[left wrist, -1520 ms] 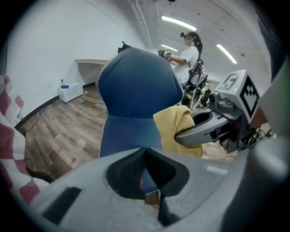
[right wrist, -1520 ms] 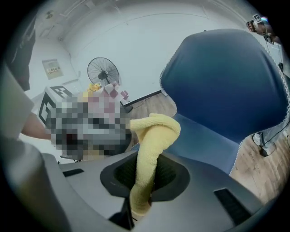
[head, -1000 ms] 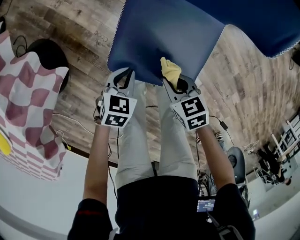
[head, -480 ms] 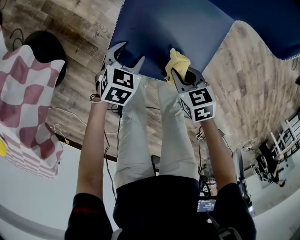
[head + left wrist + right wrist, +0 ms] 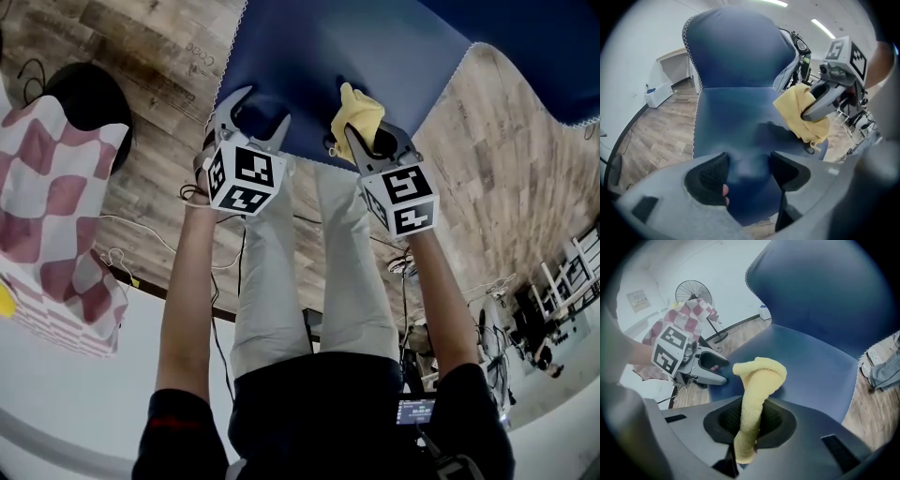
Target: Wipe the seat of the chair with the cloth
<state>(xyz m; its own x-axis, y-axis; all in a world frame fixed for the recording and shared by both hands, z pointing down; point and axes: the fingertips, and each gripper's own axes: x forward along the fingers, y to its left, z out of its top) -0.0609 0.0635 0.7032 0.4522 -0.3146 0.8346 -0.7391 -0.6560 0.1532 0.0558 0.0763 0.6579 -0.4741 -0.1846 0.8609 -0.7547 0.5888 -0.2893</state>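
Observation:
The blue chair seat (image 5: 337,56) fills the top of the head view, and its backrest (image 5: 736,51) rises behind it. My left gripper (image 5: 255,111) hangs over the seat's front left edge. Its jaws are opening, and only the blue seat (image 5: 731,112) shows between them at the left gripper (image 5: 749,171). My right gripper (image 5: 370,141) is shut on a yellow cloth (image 5: 358,108). The cloth (image 5: 757,380) stands up from the right gripper (image 5: 749,420) and folds over above the seat (image 5: 811,366). The cloth (image 5: 801,112) hangs close to the seat's front right.
The person's legs (image 5: 309,262) in light trousers stand right against the seat's front edge. A red and white checked cloth (image 5: 47,216) hangs at the left, beside a fan's black base (image 5: 89,103). Cables (image 5: 141,248) lie on the wooden floor.
The left gripper's jaws were shut a second ago and now stand apart. Both grippers have moved slightly forward over the seat's front edge. The cloth stays in the right gripper.

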